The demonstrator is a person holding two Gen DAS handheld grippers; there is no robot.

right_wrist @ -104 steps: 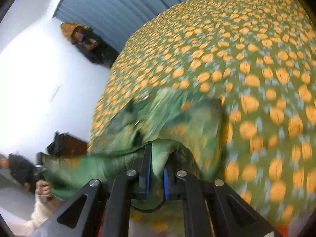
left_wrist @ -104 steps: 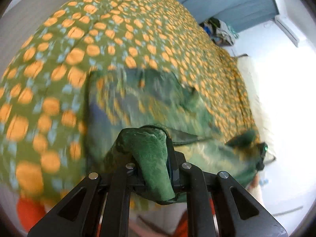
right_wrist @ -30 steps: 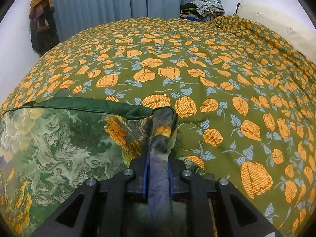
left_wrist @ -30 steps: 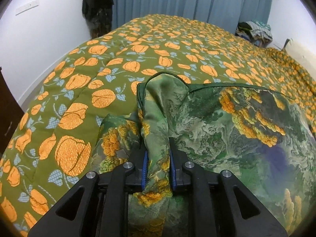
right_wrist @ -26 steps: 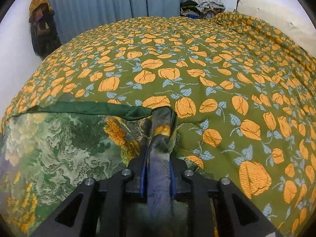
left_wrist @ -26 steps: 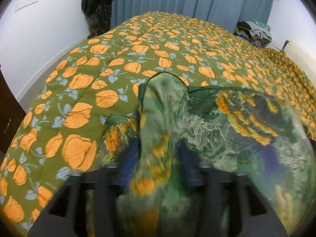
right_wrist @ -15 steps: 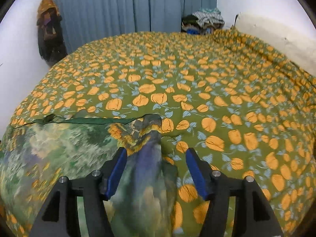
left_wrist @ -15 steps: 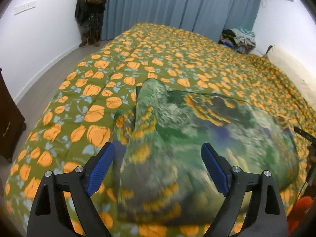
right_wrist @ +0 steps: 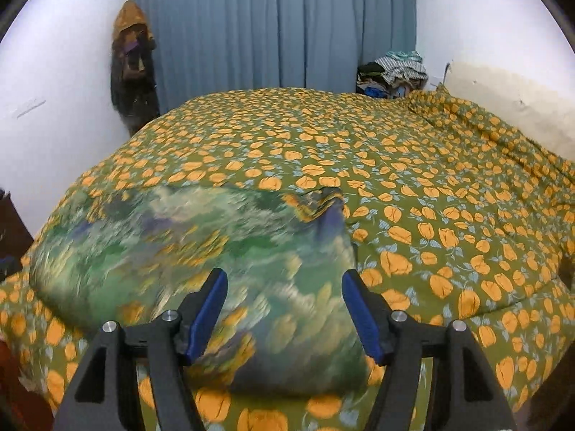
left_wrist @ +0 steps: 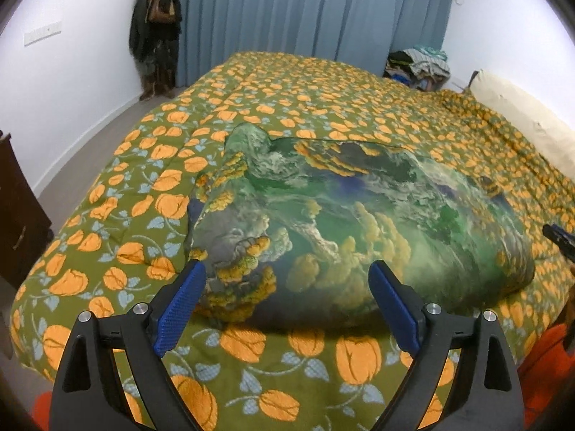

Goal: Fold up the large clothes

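Observation:
A large green garment (left_wrist: 341, 226) with a yellow, blue and white painted print lies puffed up near the bed's front edge; it also shows, blurred, in the right wrist view (right_wrist: 201, 258). My left gripper (left_wrist: 285, 305) is open and empty, held back from the garment's left front corner. My right gripper (right_wrist: 284, 309) is open and empty, just short of the garment's right front corner. The tip of the right gripper shows at the right edge of the left wrist view (left_wrist: 559, 235).
The bed's olive quilt (left_wrist: 323, 82) with orange flowers spreads beyond the garment. A blue curtain (right_wrist: 273, 28) hangs behind. Coats (left_wrist: 158, 18) hang in the left corner. A clothes pile (right_wrist: 395, 72) sits at the far right. A dark cabinet (left_wrist: 18, 215) stands left.
Both grippers were shut on the garment's corners a second ago. They have opened, let go and pulled back. The garment has dropped onto the quilt.

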